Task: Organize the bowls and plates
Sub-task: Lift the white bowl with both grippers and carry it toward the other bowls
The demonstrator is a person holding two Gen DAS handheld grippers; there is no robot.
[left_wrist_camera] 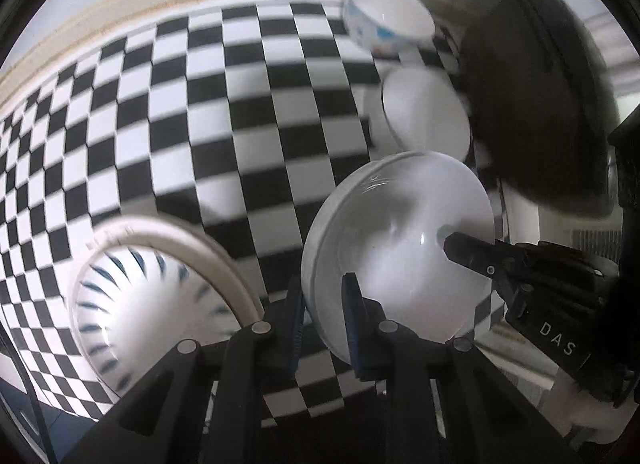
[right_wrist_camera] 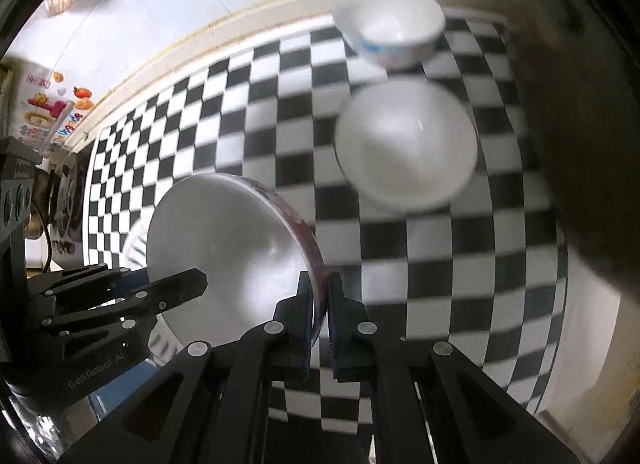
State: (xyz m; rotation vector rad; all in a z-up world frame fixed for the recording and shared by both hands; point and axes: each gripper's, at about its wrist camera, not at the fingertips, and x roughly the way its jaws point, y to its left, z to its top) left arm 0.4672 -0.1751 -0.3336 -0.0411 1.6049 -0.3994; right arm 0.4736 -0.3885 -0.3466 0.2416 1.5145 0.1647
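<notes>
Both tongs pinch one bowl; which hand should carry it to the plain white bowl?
Probably right: the right tongs clamp the held bowl by its rim, and the white bowl lies almost straight ahead of them.

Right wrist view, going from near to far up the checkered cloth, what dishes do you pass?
Held bowl with red-patterned outside, clamped in the right gripper → plain white bowl → white bowl with blue-patterned side by the table's far edge.

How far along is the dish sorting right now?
Nothing looks stacked yet. In hand: the white bowl is lifted, with the left gripper and right gripper each clamping its rim. Left: the blue-striped plate, the plain bowl and the patterned bowl sit apart on the checkered tabletop.
</notes>
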